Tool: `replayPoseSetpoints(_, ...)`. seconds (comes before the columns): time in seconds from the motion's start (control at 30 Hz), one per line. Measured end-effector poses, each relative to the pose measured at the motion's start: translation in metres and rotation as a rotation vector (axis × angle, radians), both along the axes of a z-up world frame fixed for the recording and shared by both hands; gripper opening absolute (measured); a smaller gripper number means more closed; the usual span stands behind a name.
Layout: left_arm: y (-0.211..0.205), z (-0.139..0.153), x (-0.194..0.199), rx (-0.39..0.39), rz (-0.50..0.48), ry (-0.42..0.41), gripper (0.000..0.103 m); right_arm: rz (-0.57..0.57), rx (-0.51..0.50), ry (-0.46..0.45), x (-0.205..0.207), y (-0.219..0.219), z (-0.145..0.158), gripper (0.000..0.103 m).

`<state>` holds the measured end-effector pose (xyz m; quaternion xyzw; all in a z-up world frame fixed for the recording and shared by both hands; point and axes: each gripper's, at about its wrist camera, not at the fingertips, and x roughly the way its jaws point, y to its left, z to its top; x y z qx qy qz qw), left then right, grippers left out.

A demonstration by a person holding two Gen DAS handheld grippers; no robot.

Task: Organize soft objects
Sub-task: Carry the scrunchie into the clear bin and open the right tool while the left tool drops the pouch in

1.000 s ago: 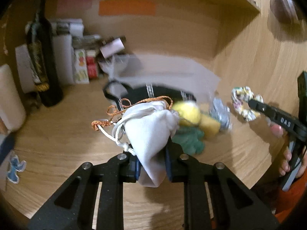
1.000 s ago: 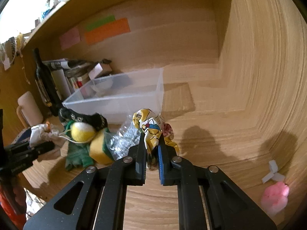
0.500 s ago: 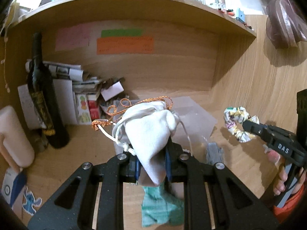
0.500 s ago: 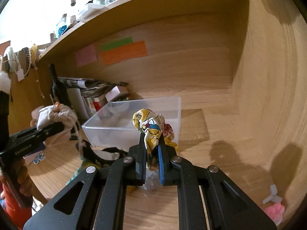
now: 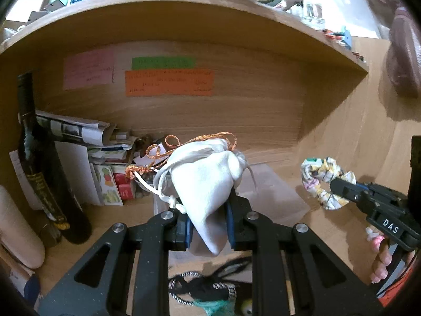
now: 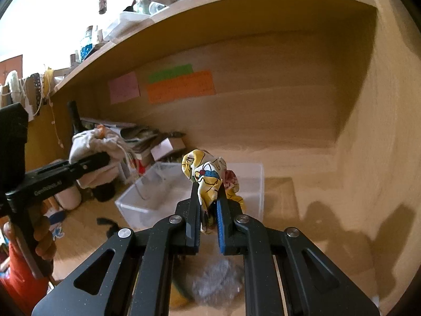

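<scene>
My left gripper (image 5: 208, 205) is shut on a white drawstring pouch (image 5: 208, 181) with orange cord, held in the air above the desk. In the right wrist view the pouch (image 6: 92, 152) shows at the left. My right gripper (image 6: 208, 197) is shut on a yellow patterned fabric scrunchie (image 6: 205, 176), held above a clear plastic bin (image 6: 252, 184). The scrunchie (image 5: 321, 181) also shows at the right of the left wrist view. The bin (image 5: 273, 197) lies below and behind the pouch. Dark straps (image 5: 210, 287) and a teal cloth (image 5: 213, 306) lie on the desk below.
A dark bottle (image 5: 44, 173) stands at the left next to a cream roll (image 5: 15, 231) and stacked papers and small boxes (image 5: 105, 179). Coloured notes (image 5: 168, 83) hang on the back wall. A crinkled silver wrap (image 6: 215, 281) lies on the desk. A shelf runs overhead.
Both grippers have risen from the pile of soft things on the desk, each carrying its item, and moved toward the clear bin.
</scene>
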<state>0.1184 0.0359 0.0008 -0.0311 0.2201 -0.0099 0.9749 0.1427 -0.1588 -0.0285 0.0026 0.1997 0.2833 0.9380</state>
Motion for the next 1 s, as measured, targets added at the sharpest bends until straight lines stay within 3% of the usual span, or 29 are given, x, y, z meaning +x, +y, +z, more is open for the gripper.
replayPoseSetpoints(0.37,0.007,-0.022,0.05,0.007,-0.012,0.153,0.02,0.027,-0.098,0.052,0.048,0.035,-0.001,0.009)
replayPoseSetpoints(0.7,0.005,-0.055,0.089,0.001,-0.057,0.33,0.02,0.036,-0.208,0.181,0.089,0.055,-0.038,0.009)
replayPoseSetpoints(1.0,-0.007,-0.072,0.098,0.035,-0.084,0.422,0.02,0.045,-0.271,0.276,0.106,0.064,-0.067,0.01)
